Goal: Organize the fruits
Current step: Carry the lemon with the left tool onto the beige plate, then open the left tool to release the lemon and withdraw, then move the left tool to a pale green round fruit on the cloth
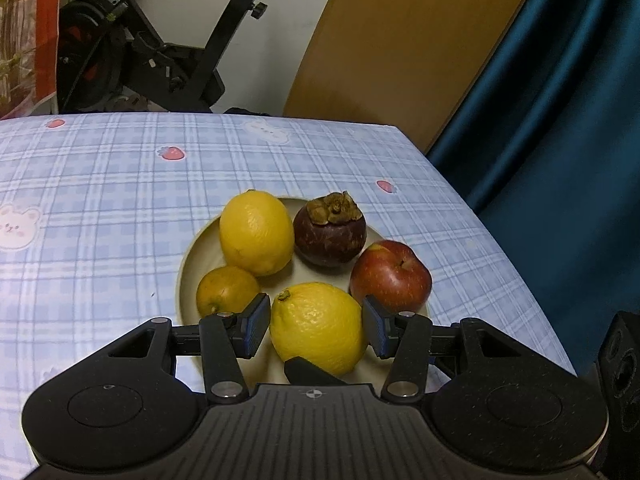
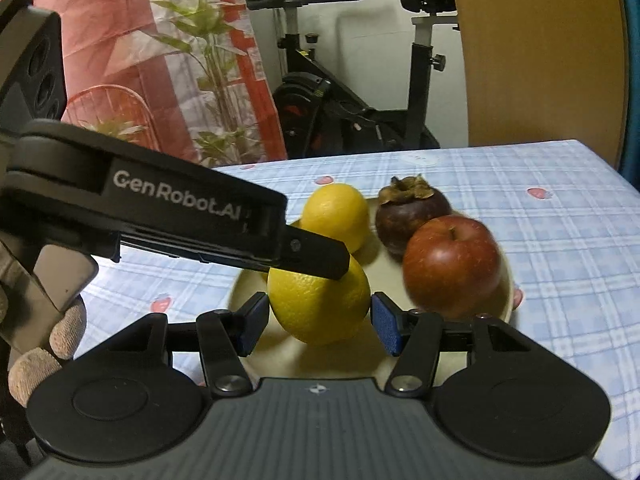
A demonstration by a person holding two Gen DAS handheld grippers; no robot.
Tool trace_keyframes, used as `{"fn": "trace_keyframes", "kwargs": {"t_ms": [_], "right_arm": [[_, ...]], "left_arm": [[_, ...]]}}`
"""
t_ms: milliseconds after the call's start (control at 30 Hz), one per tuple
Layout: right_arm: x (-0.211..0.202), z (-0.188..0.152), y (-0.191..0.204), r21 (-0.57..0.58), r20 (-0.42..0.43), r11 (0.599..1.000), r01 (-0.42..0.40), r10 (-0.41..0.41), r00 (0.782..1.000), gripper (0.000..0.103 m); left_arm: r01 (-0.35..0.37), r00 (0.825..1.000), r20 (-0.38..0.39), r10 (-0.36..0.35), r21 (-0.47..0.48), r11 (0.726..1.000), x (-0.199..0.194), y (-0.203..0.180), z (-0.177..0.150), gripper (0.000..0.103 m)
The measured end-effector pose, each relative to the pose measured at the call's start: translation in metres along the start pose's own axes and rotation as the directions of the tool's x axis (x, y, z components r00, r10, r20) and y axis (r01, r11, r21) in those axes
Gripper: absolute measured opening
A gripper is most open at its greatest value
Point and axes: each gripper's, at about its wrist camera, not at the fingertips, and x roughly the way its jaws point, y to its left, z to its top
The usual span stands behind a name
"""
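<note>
A cream plate (image 1: pixel 188 264) on the checked tablecloth holds a near lemon (image 1: pixel 318 328), a far lemon (image 1: pixel 256 232), a small orange (image 1: pixel 226 290), a dark mangosteen (image 1: pixel 330 232) and a red apple (image 1: pixel 390 276). My left gripper (image 1: pixel 316 326) is open with its blue pads either side of the near lemon. In the right wrist view my right gripper (image 2: pixel 318 322) is open around the same lemon (image 2: pixel 318 304). The left gripper's body (image 2: pixel 160 208) crosses above it. The apple (image 2: pixel 452 264), the mangosteen (image 2: pixel 412 212) and the far lemon (image 2: pixel 336 210) lie beyond.
The table (image 1: pixel 100 200) carries a blue checked cloth with strawberry and bear prints. Its right edge drops off beside a teal curtain (image 1: pixel 560 120). An exercise bike (image 2: pixel 352 112), a plant (image 2: pixel 212 60) and a wooden panel (image 1: pixel 400 40) stand behind the far edge.
</note>
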Motion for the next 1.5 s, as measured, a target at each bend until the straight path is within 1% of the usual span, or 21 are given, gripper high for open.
{"fn": "trace_keyframes", "kwargs": {"t_ms": [133,300,400,533,600,833,1033,1167,1233,1267,1333,1500], "right_arm": [[0.008,0.001,-0.002,-0.002,-0.008,1.0,0.023,-0.023,1.0,0.059],[0.012,0.002,-0.002,-0.005,0.01,0.999,0.033,-0.033,0.999,0.059],[0.015,0.003,-0.003,0.004,0.023,0.999,0.039,-0.039,0.999,0.059],[0.018,0.006,-0.004,-0.001,0.036,0.999,0.032,-0.032,0.999,0.059],[0.019,0.005,-0.004,-0.007,0.041,0.999,0.032,-0.031,0.999,0.059],[0.015,0.008,-0.002,-0.02,0.026,0.999,0.036,-0.035,0.999,0.06],[0.0,0.009,0.0,-0.033,0.034,0.999,0.008,-0.007,0.999,0.061],[-0.017,0.011,-0.001,-0.037,0.062,0.999,-0.008,0.01,0.998,0.061],[-0.028,0.012,-0.005,-0.02,0.081,0.999,-0.035,0.037,0.996,0.061],[-0.034,0.012,-0.007,-0.011,0.09,0.999,-0.038,0.039,0.995,0.064],[-0.044,0.011,-0.011,0.003,0.111,0.999,-0.034,0.034,0.993,0.067],[-0.064,0.014,-0.018,0.044,0.138,0.999,-0.021,0.015,0.99,0.067]], "left_arm": [[0.005,1.0,0.003,-0.005,-0.02,1.0,0.007,0.004,0.001,0.053],[0.026,1.0,0.006,-0.025,-0.04,0.999,0.009,0.01,0.006,0.052],[0.028,1.0,0.004,-0.028,-0.035,0.999,0.009,0.011,0.005,0.051],[0.012,1.0,0.011,-0.012,-0.005,1.0,0.007,0.007,0.003,0.051],[0.009,1.0,0.014,-0.009,-0.006,1.0,0.007,0.008,0.003,0.051],[-0.027,0.999,0.023,0.027,0.004,1.0,-0.003,0.008,0.003,0.051],[-0.05,0.997,0.055,0.049,0.006,0.999,-0.027,0.009,0.003,0.052],[-0.085,0.993,0.091,0.082,0.028,0.996,-0.05,0.007,0.002,0.052],[-0.11,0.988,0.111,0.106,0.026,0.994,-0.064,0.007,-0.001,0.052],[-0.118,0.986,0.126,0.114,0.026,0.993,-0.072,0.007,-0.004,0.053],[-0.143,0.979,0.148,0.137,0.031,0.989,-0.089,0.007,-0.011,0.053],[-0.198,0.962,0.2,0.188,0.031,0.98,-0.128,0.01,-0.024,0.053]]}}
